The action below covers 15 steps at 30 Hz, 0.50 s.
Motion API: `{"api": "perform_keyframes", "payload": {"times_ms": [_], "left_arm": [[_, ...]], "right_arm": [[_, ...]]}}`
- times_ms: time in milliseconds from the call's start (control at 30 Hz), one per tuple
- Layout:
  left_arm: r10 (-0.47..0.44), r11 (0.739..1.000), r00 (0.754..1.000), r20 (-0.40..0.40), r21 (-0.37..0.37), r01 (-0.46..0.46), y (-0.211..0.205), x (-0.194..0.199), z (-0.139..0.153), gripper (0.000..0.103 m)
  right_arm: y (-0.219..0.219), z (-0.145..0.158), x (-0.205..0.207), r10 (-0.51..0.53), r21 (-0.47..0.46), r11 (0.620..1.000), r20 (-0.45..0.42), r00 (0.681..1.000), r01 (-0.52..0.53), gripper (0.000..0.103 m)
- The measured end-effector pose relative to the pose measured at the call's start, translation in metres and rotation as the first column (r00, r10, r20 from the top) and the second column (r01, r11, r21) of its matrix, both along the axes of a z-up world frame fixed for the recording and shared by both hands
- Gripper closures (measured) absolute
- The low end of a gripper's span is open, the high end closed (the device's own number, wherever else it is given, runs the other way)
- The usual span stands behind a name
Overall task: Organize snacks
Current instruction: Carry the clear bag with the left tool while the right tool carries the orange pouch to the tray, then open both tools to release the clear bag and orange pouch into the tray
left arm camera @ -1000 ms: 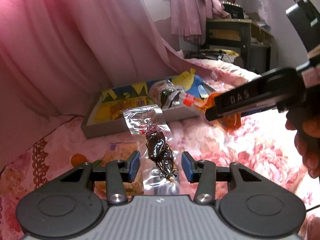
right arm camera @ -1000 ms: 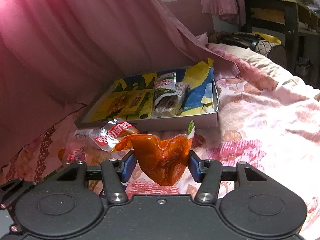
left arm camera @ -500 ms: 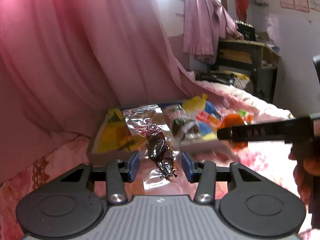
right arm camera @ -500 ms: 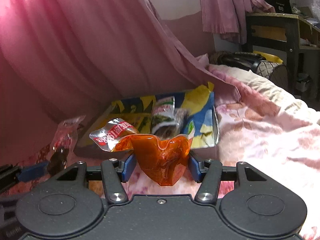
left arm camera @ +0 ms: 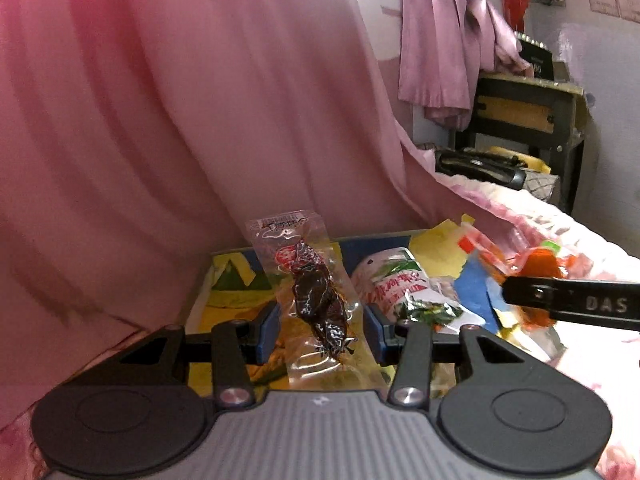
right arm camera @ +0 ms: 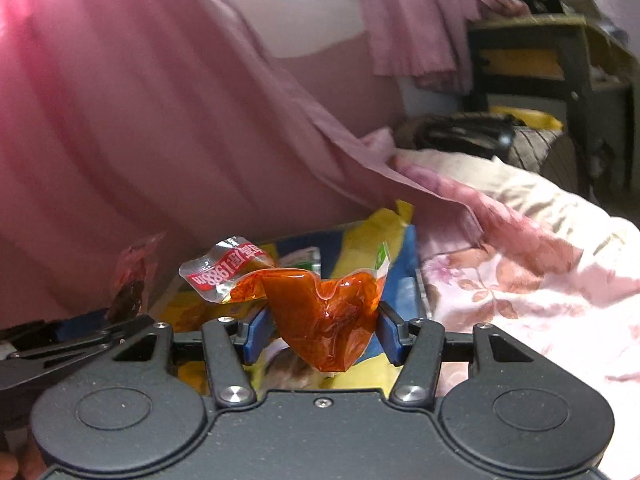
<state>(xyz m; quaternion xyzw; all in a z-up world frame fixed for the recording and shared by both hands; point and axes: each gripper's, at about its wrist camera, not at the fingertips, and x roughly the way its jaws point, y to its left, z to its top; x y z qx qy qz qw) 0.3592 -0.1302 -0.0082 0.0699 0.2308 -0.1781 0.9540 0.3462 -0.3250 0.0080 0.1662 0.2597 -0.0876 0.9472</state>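
Two snack packets, orange packet numbered "1988", hand-held gripper marked "DAS"

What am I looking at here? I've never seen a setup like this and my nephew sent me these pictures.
No robot: a person holds a two-finger grabbing tool in each hand, each carrying a camera looking along its fingers. The left picture shows the left tool holding a clear packet with a dark snack; the right tool's finger pokes in at its right edge. The right picture shows the right tool squeezing an orange sauce-like packet. Ahead, on a flowered bedspread beside a pink curtain, lies a shallow box holding a green-and-white packet.
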Motion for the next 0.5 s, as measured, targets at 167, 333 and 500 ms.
{"api": "perform_keyframes", "payload": {"times_ms": [167,333,500], "left_arm": [[-0.002,1.0,0.998,-0.064,0.007,0.003,-0.016,0.029,-0.016,0.054],[-0.012,0.999,0.993,-0.115,0.03,0.015,-0.028,0.042,-0.032,0.053],[-0.014,0.999,0.989,-0.151,0.042,0.021,-0.035,0.051,-0.042,0.053]], "right_arm": [[-0.016,-0.018,0.015,-0.053,0.005,0.999,-0.071,0.996,0.054,0.046],[-0.018,-0.03,0.026,-0.059,-0.007,0.998,-0.102,0.993,0.058,0.046],[-0.015,-0.037,0.033,-0.051,-0.015,0.999,-0.122,0.991,0.049,0.045]]}}
